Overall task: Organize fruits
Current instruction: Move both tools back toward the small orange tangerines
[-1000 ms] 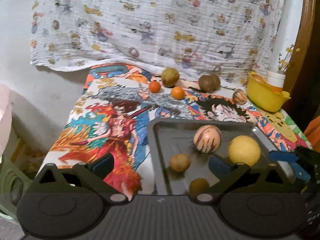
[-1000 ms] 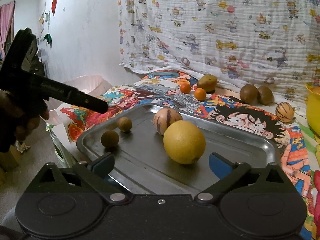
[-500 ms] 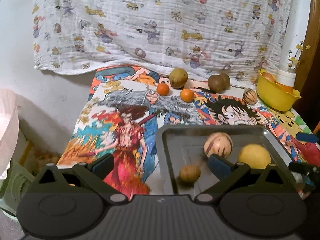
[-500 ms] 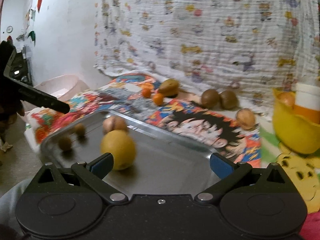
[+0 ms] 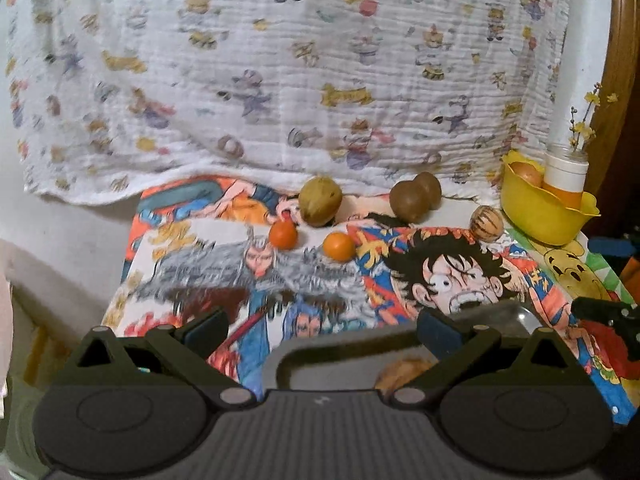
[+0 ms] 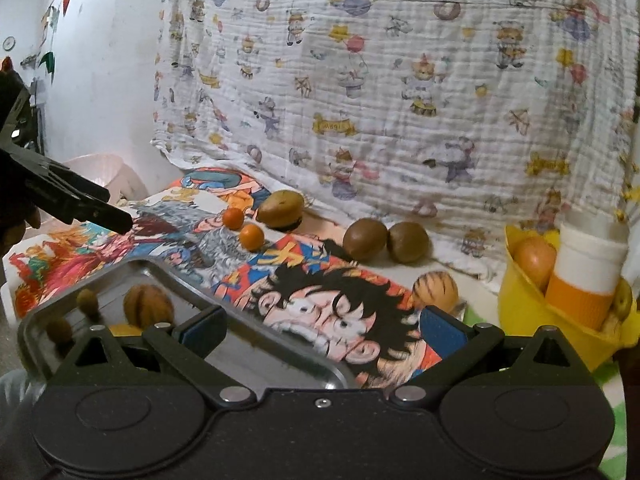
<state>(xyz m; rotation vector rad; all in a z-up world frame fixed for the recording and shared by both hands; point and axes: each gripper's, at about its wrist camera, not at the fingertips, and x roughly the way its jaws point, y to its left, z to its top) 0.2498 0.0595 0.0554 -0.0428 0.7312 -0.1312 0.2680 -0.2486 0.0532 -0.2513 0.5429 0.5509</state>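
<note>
A metal tray (image 6: 248, 344) sits at the table's near edge and holds a striped round fruit (image 6: 147, 306) and small brown fruits (image 6: 87, 300); its rim (image 5: 320, 344) also shows in the left wrist view. Loose on the cartoon cloth at the back lie two small oranges (image 5: 283, 235) (image 5: 338, 246), a green-brown fruit (image 5: 320, 200), two brown fruits (image 5: 408, 201) and a striped fruit (image 5: 486, 224). They also show in the right wrist view: an orange (image 6: 252, 237), brown fruits (image 6: 365, 239), the striped fruit (image 6: 435, 291). My left gripper (image 5: 320, 328) and right gripper (image 6: 320, 330) are open and empty above the tray's far rim.
A yellow bowl (image 5: 536, 216) with a fruit and a white-orange cup stands at the back right; it also shows in the right wrist view (image 6: 532, 332). A patterned white cloth (image 5: 280, 80) hangs behind the table. A pale bin (image 6: 104, 172) stands left of the table.
Both grippers have moved forward over the tray toward the loose fruits at the back. The right view has swung right, so the yellow fruit in the tray is out of sight.
</note>
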